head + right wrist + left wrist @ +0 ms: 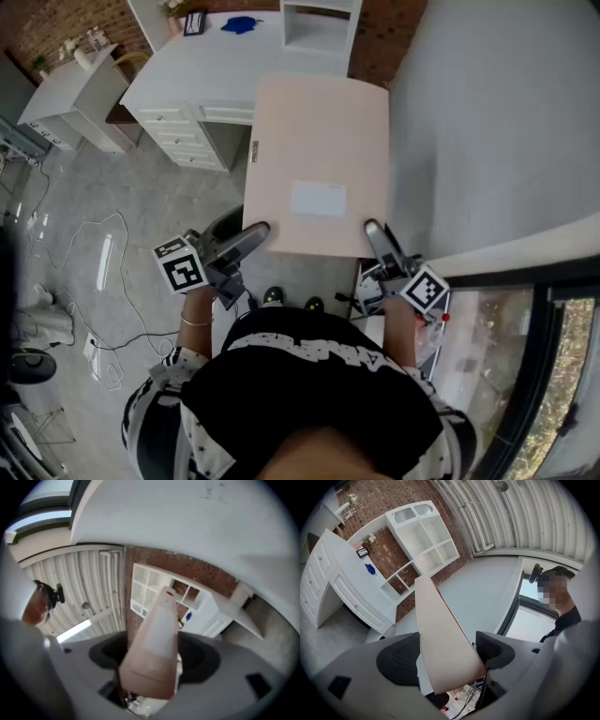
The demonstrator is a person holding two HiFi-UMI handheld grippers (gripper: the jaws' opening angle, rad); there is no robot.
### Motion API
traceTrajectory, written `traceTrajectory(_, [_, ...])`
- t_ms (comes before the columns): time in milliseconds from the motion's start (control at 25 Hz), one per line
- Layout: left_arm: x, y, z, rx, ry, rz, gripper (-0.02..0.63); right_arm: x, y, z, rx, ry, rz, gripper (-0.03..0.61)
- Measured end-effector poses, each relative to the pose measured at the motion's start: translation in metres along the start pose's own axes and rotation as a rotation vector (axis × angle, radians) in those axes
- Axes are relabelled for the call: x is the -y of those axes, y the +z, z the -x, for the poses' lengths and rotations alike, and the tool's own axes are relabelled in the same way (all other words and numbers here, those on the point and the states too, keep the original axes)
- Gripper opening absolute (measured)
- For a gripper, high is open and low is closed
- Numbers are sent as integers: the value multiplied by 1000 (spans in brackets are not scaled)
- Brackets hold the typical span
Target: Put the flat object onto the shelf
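Closest to me, my left gripper [251, 234] and right gripper [373, 232] each take one near corner of the flat object [319, 159]. Their marker cubes sit just behind, on the left [181, 263] and the right [425, 288].

In the left gripper view, the left gripper [447, 653] has its jaws set wide, with the near edge of the flat object [440, 634] filling the gap and meeting both dark pads [398, 659]. In the right gripper view, the right gripper [154, 656] is clamped on the flat object [157, 634] in the same way, jaws wide and the panel wedged between them. Both tongs are therefore closed on it, and it hangs in the air between them, clear of any surface.

The object is a thin, stiff rectangular panel in pale peach, with rounded far corners. A white rectangular label [319, 199] sits on its upper face towards the near end, and there is a small dark mark [254, 150] on its left edge. The left gripper view shows a reddish line along one long edge.

Below it is grey floor, with loose cables [103, 244] off to the left. Beyond the panel's far end stands a white desk [202, 70] with drawers and a blue item [241, 24] on top. A white shelf unit [426, 536] with open compartments stands against a brick wall [389, 550].
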State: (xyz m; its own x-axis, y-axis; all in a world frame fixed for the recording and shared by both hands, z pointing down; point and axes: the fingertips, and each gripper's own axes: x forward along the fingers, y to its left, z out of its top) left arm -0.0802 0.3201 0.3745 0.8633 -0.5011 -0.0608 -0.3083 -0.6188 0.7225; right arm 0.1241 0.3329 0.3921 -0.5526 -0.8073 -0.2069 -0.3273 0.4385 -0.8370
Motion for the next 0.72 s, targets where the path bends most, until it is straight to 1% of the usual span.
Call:
traceTrajectory(280, [1,-1,1,2,12,-4,383,-3,2,-1,8,11,-7,357])
traceTrajectory(720, [4,3,2,20,41,-2,383,-3,3,-6,-23,22,-14,357])
